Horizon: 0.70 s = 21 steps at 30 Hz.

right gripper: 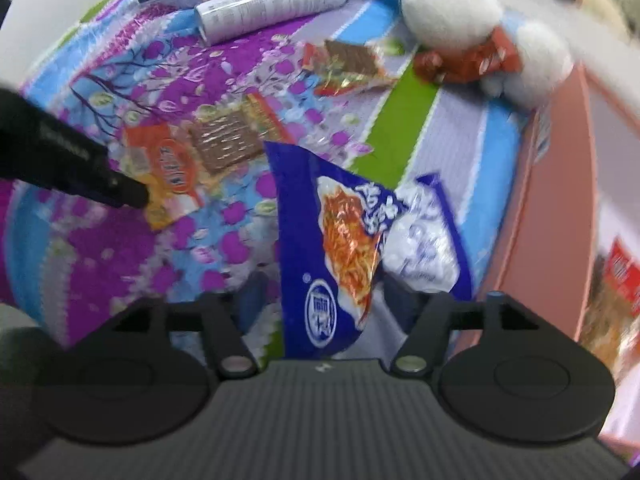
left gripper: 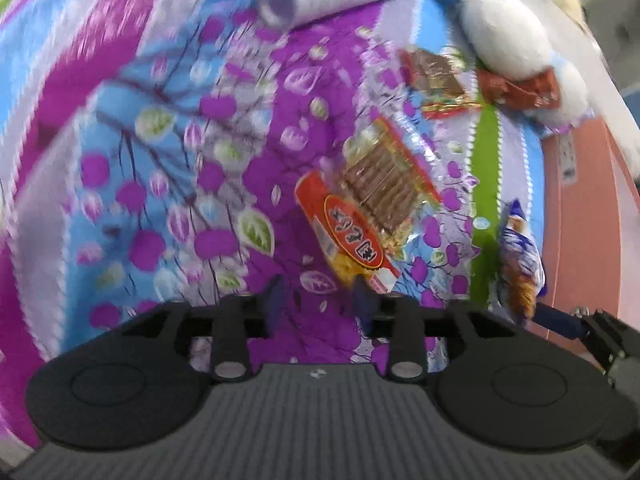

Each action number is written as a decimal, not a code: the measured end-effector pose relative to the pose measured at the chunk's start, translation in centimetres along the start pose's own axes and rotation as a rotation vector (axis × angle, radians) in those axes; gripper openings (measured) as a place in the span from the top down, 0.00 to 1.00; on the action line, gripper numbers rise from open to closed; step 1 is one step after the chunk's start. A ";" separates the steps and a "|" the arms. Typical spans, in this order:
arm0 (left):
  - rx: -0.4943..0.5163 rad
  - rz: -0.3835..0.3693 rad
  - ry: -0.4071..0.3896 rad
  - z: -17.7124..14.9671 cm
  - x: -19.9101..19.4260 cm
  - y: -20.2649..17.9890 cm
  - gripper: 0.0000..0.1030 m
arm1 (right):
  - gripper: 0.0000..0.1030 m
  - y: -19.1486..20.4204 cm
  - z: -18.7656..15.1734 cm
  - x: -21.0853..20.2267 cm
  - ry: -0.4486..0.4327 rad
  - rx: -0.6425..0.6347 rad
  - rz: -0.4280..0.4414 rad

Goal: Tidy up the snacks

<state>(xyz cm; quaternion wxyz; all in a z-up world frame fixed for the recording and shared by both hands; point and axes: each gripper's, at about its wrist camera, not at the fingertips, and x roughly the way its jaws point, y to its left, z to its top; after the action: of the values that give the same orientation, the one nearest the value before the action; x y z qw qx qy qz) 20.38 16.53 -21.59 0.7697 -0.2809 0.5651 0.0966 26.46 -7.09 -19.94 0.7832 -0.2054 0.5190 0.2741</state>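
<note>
In the left wrist view, the left gripper [left gripper: 318, 294] hangs spread and empty at lower centre, just short of the orange pack [left gripper: 344, 232] lying mid-frame on the cloth [left gripper: 120, 128], with the red packs [left gripper: 440, 80] at upper right. In the right wrist view, the right gripper [right gripper: 324, 304] appears to pinch the blue bag [right gripper: 340, 248] at centre (blur hides the contact), beside the pink box [right gripper: 552, 184] at the right edge. The step in hand looks like loading that box, so next the bag needs carrying right and releasing.
</note>
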 end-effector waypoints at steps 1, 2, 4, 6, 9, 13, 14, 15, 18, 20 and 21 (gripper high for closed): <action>0.023 0.008 -0.007 0.2 -0.4 -0.1 0.42 | 0.26 -0.1 0.2 -0.2 0.018 0.028 0.029; 0.048 0.014 -0.019 0.6 -0.7 -0.2 0.38 | 0.26 -0.3 0.3 -0.5 0.025 0.066 0.044; 0.111 0.028 -0.059 1.2 -1.3 -0.7 0.34 | 0.26 -0.6 0.5 -1.2 0.017 0.132 0.058; 0.222 0.046 -0.082 2.0 -0.9 -1.6 0.32 | 0.26 -0.7 0.8 -1.8 -0.007 0.190 0.080; 0.394 0.070 -0.084 3.0 0.5 -3.3 0.32 | 0.26 -0.9 1.0 -1.9 -0.052 0.274 0.037; 0.542 0.044 -0.088 3.5 2.1 -4.9 0.31 | 0.26 -1.8 1.6 -0.4 -0.050 0.389 -0.010; 0.562 0.042 -0.083 3.5 2.6 -5.1 0.31 | 0.26 -2.1 1.8 -0.1 -0.034 0.416 -0.037; 0.579 0.042 -0.076 3.6 3.0 -5.3 0.31 | 0.26 -2.4 1.8 0.4 -0.023 0.446 -0.049; 0.623 0.048 -0.063 3.6 4.2 -5.8 0.31 | 0.26 -3.3 1.8 1.4 -0.001 0.501 -0.061; 0.648 0.041 -0.058 3.4 4.8 -5.9 0.31 | 0.26 -3.9 1.7 1.9 0.012 0.539 -0.071; 0.647 0.035 -0.053 3.4 5.1 -5.8 0.31 | 0.25 -4.2 1.7 2.1 0.016 0.558 -0.076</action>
<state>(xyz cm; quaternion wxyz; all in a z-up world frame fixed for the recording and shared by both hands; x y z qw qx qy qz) 27.61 12.74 -23.75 0.8318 -0.0093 0.5509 -0.0673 31.00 -8.84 -21.06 0.8151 -0.0033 0.5725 0.0892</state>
